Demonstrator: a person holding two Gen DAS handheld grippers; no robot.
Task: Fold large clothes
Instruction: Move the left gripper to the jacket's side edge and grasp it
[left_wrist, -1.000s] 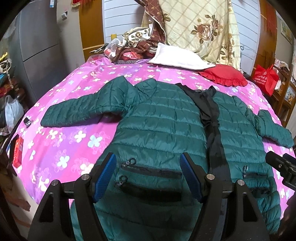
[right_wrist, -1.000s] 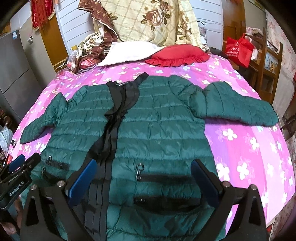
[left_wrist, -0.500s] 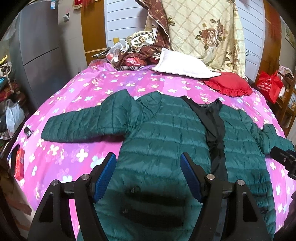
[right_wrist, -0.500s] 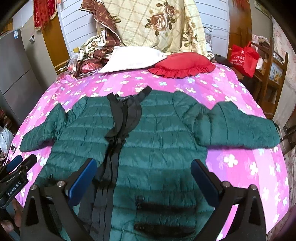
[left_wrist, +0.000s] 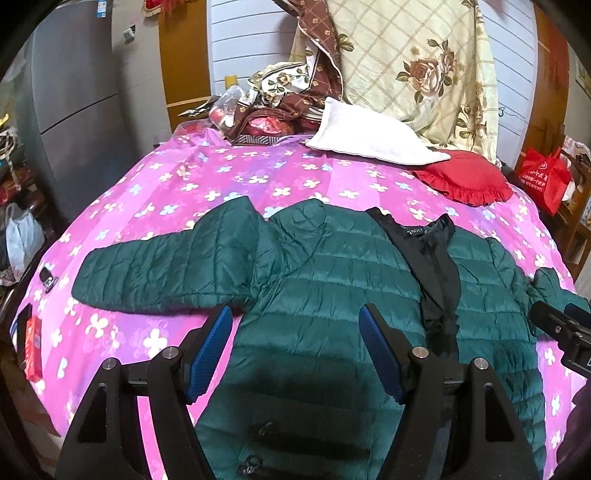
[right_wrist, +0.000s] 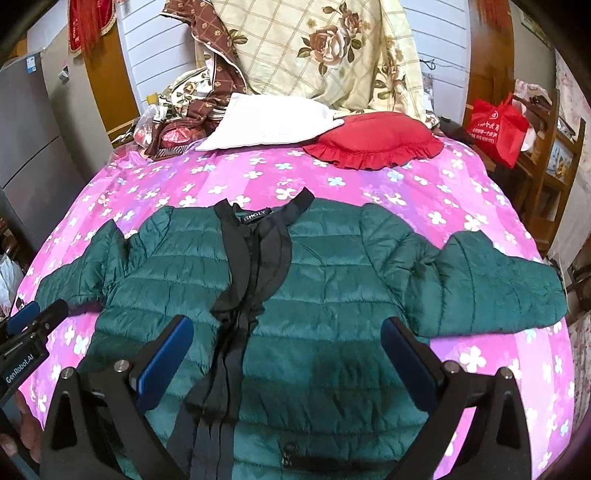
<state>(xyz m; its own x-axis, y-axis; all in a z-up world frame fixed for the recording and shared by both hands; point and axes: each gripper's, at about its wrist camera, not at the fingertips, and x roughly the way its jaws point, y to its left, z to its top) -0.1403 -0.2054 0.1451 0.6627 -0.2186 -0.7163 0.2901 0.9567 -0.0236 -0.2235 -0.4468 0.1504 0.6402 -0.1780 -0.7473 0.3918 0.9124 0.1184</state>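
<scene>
Pink floral bed (left_wrist: 177, 184) | green jacket (right_wrist: 332, 295) flat | collar away | sleeves sideways

left hand-held gripper (left_wrist: 295, 349): matte black forked frame, ribbed blue finger pads (left_wrist: 210, 350), round silver screws at the joints | right hand-held gripper (right_wrist: 286, 362): same black frame, smooth blue pads (right_wrist: 164, 362), silver screws | the left unit's side, seen from the right wrist view, carries white "GenRobot.AI" lettering
</scene>
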